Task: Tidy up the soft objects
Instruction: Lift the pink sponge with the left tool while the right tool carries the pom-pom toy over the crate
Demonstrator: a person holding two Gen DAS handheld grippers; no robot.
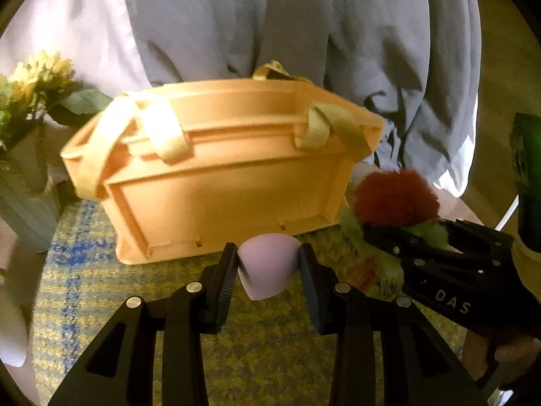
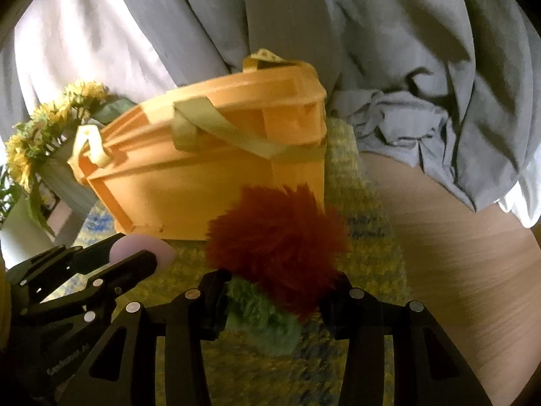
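An orange plastic basket (image 1: 216, 182) with cream strap handles stands on a yellow-blue woven mat (image 1: 101, 291). My left gripper (image 1: 267, 264) is shut on a pale lilac soft egg-shaped object (image 1: 267, 267), held in front of the basket's near wall. My right gripper (image 2: 280, 291) is shut on a fluffy red and green plush toy (image 2: 277, 240), right of the basket (image 2: 203, 176). The right gripper (image 1: 405, 237) and plush (image 1: 395, 196) show at the right of the left wrist view. The left gripper (image 2: 135, 253) with the lilac object (image 2: 142, 247) shows low left in the right wrist view.
A vase of yellow artificial flowers (image 1: 33, 101) stands left of the basket, also seen in the right wrist view (image 2: 44, 142). Grey-blue and white cloth (image 1: 304, 34) is heaped behind. Bare wooden tabletop (image 2: 456, 253) lies to the right of the mat.
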